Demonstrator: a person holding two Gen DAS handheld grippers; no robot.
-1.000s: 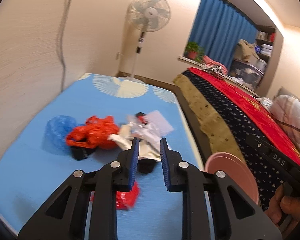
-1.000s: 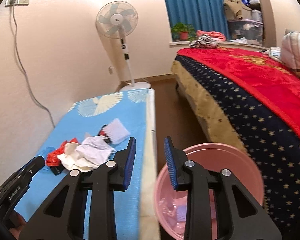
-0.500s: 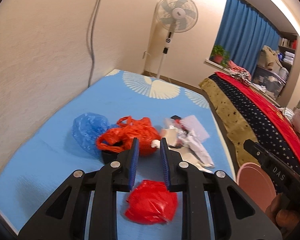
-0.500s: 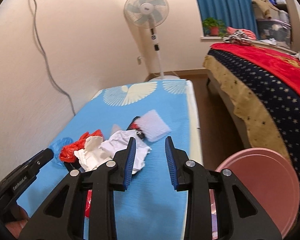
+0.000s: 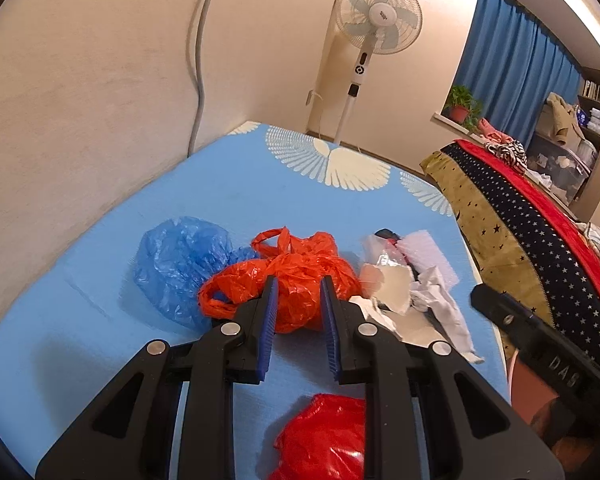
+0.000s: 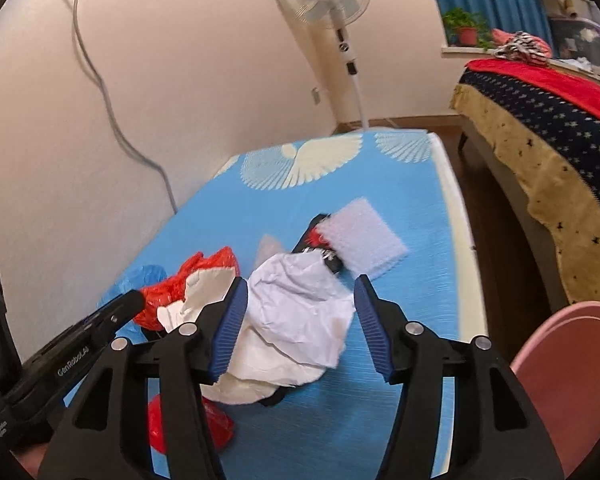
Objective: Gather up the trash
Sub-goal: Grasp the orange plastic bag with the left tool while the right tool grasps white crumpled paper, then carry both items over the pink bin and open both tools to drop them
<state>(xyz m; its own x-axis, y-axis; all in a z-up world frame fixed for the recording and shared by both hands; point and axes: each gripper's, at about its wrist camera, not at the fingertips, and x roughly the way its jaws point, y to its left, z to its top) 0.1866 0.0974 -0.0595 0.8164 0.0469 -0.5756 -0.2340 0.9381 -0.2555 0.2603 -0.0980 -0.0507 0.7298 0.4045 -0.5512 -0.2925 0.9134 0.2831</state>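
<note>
Your right hand-held gripper point(image 6: 300, 296) has just been opening, now empty over crumpled white paper point(image 6: 300, 312); left hand-held gripper point(image 5: 298, 300) stays narrow, empty, at the orange bag point(image 5: 296, 280).

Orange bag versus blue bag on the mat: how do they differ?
The orange bag sits mid-pile with a handle loop showing; the blue bag lies at the pile's wall-side edge, no handle visible. Orange is opaque; blue is translucent. Both are crumpled thin plastic, lying touching.
</note>
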